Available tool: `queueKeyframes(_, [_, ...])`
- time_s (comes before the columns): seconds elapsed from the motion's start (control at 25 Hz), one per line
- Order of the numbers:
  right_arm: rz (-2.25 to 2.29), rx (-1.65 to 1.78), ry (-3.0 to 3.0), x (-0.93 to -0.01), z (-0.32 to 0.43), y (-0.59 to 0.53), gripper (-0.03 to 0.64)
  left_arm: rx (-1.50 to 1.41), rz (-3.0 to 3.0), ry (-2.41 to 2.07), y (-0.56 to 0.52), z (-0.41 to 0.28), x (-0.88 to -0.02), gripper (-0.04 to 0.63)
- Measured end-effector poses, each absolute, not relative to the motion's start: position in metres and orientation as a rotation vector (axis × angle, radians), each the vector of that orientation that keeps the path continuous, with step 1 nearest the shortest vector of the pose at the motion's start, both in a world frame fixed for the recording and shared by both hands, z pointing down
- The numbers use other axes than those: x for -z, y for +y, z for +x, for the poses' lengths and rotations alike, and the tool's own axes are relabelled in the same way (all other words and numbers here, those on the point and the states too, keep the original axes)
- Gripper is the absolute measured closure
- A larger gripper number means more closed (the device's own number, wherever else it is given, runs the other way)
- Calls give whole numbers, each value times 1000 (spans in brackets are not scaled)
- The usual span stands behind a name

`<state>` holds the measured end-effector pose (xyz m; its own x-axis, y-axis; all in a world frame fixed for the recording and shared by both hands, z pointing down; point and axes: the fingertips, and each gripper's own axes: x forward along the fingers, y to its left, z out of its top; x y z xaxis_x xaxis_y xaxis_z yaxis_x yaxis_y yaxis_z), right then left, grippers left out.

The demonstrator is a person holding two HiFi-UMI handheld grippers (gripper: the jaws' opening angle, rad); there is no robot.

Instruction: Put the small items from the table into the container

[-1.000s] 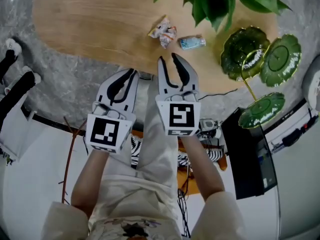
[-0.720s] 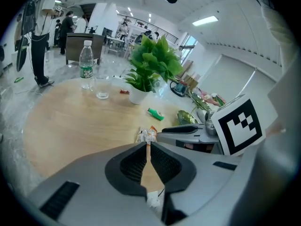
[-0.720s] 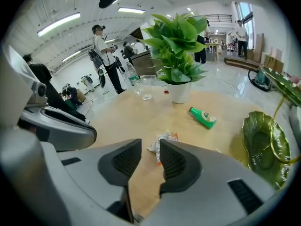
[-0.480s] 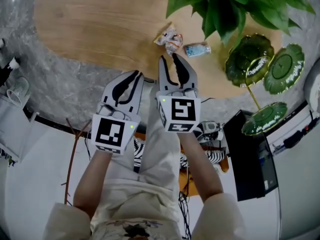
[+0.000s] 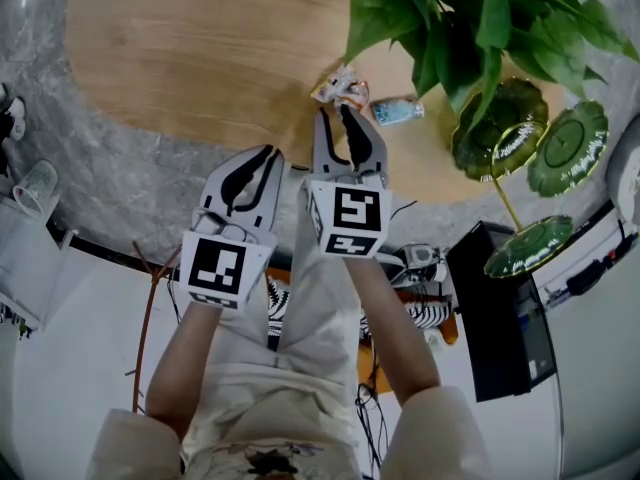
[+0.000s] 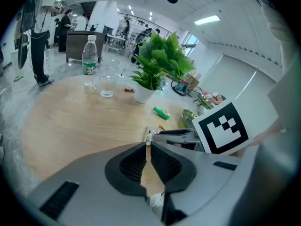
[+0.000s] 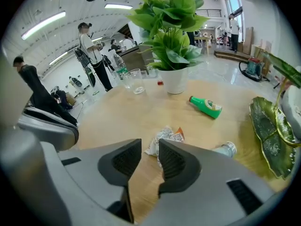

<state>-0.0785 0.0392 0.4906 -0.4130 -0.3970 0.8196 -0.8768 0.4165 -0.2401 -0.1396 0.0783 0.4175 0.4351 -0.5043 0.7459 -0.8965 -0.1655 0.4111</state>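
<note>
I'm holding both grippers over the near edge of the wooden table [image 5: 180, 48], on my side of the potted plant [image 5: 470, 18]. The right gripper [image 5: 334, 114] is hanging with its jaws a little apart and empty. It's pointing at the crumpled wrapper [image 7: 164, 136], which is lying on the table just short of the plant, untouched. The left gripper [image 5: 266, 154] is sitting beside the right one, farther from the plant, jaws together on nothing. A small clear bottle [image 5: 398, 113] is lying just beside the wrapper, closer to the plant. A green bottle [image 7: 205, 106] is lying on its side near the plant's white pot [image 7: 174, 84]. The green leaf-shaped dishes [image 5: 510, 118] are standing to the right of the plant. In the head view the plant's leaves are hanging over part of the nearest dish and close above the clear bottle. Behind the plant a drinking glass [image 7: 137, 83] and a water bottle [image 6: 89, 55] are standing on the table. Well beyond the plant, people [image 7: 91, 46] are standing on the floor.
</note>
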Motion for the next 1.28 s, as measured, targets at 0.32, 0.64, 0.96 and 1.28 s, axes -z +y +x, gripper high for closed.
queueKeyframes(0.32, [1094,-865,-1935,-501,-74,33,514,-544,1839,-1167,75,-141,-414,583])
queueKeyframes(0.64, [1111,-781,-1878,-506,-71,27,572,-544,1833,-1160,78,-144,-414,583])
queueKeyframes(0.96, [1075,-795,-1883,-505,-69,27,611,-537,1844,-1174,74,-141,-406,583])
queueKeyframes(1.28, [1077,-797,-1929,-486,-63,29,612,-528,1859,-1201,75,-132,-395,583])
